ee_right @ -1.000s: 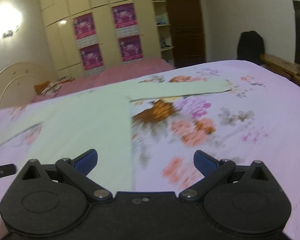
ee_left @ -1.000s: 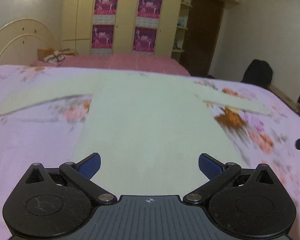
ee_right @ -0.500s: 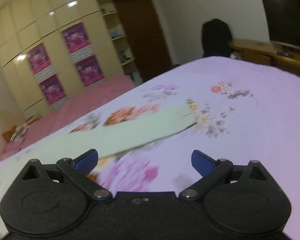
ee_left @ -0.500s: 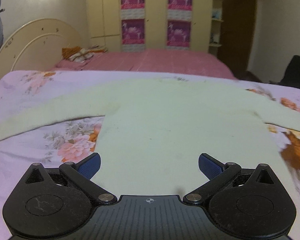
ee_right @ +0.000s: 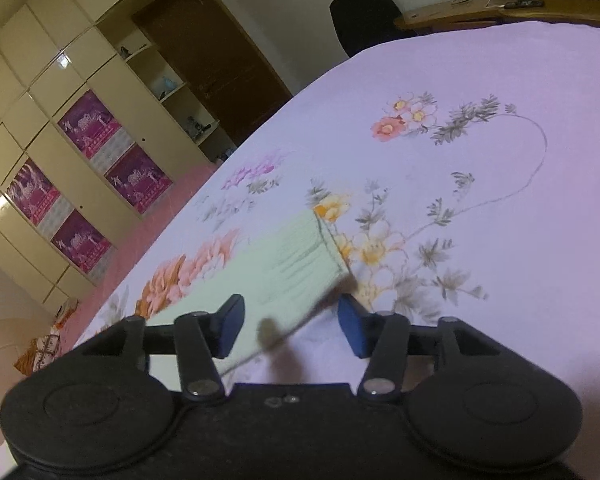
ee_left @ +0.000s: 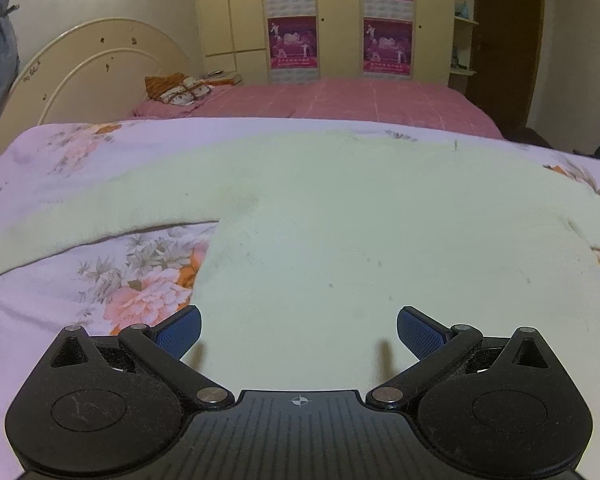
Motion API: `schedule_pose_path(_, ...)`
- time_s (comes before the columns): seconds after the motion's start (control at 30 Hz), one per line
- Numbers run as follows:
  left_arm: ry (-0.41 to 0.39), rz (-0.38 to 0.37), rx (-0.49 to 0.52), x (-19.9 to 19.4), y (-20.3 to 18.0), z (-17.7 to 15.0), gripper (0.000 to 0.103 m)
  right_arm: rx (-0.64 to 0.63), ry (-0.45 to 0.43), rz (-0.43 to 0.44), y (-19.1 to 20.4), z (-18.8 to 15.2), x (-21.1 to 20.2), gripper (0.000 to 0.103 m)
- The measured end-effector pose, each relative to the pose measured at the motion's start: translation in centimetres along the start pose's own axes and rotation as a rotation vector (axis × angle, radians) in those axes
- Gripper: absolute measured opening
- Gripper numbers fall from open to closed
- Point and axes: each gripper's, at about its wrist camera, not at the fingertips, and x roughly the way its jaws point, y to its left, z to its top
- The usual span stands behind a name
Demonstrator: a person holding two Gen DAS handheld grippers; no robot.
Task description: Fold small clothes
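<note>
A floral bedspread is covering the bed and carrying a pale green long-sleeved top, which is lying flat with both sleeves spread outward. In the left wrist view the top's body is filling the middle of the frame, one sleeve running off toward the left edge. The left gripper is hovering over the lower part of the body, its blue pads standing wide apart with only flat cloth beneath and nothing pinched. In the right wrist view the camera is sitting rolled, so the bed is appearing tilted. The right gripper is sitting at the end of the other sleeve, where the ribbed cuff is lying just ahead of its fingertips. Its jaws are closing, the sleeve's edge is passing between them, and the pads are not yet pressing on it.
</note>
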Motion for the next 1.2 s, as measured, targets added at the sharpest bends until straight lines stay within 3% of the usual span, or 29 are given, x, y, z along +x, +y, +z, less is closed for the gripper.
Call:
schedule_pose_path(0.13,-0.001,-0.002,-0.013,0.1,1.3,0.8,0.103,-0.018,0.017,-0.022,0.3,0.5,1.1,0.007)
schedule_pose_path(0.17,0.012,-0.008,-0.013,0.3,1.8,1.1,0.103,-0.021,0.023,-0.025,0.4,0.6,1.4,0.006)
schedule_pose_path(0.33,0.088,-0.028,0.026,1.8,4.0,1.7,0.103,-0.157,-0.005,0.005,4.4,0.3,0.7,0.005)
schedule_pose_path(0.5,0.084,-0.040,0.017,3.2,6.2,2.3,0.103,-0.347,0.029,0.106,12.3,-3.1,0.6,0.005)
schedule_pose_path(0.87,0.071,-0.110,-0.040,5.2,12.5,2.3,0.103,-0.563,0.159,0.306,30.1,-15.6,1.6,0.005)
schedule_pose_path(1.2,0.076,-0.109,-0.082,7.3,19.5,2.6,0.103,-0.702,0.268,0.390,40.5,-25.4,2.9,0.005)
